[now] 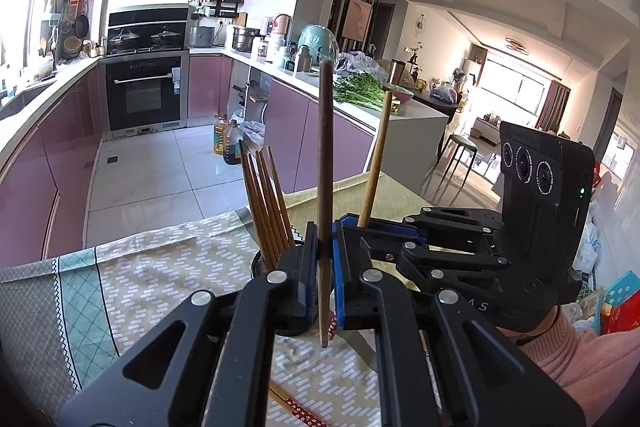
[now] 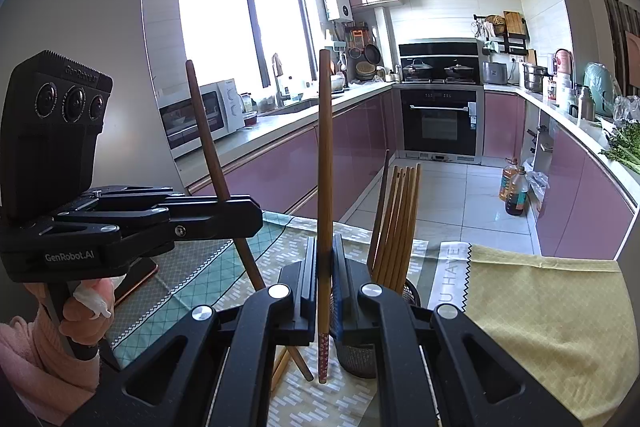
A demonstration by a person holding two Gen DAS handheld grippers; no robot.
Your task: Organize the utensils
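My left gripper [image 1: 325,247] is shut on a dark brown chopstick [image 1: 325,163] and holds it upright above the table. My right gripper [image 2: 325,259] is shut on a lighter brown chopstick [image 2: 325,163] with a red patterned end, also upright. Each gripper shows in the other's view: the right one [image 1: 360,225] at the right, the left one [image 2: 236,211] at the left. A dark mesh utensil holder [image 2: 360,355] stands just beyond both grippers with several brown chopsticks [image 2: 400,219] in it; these also show in the left wrist view [image 1: 266,203].
The table carries a green and beige patterned cloth [image 1: 152,279] and a yellow cloth [image 2: 540,307]. Another red-ended chopstick [image 1: 294,405] lies on the cloth under my left gripper. A dark flat object [image 2: 138,277] lies at the table's left. Kitchen counters and floor lie beyond.
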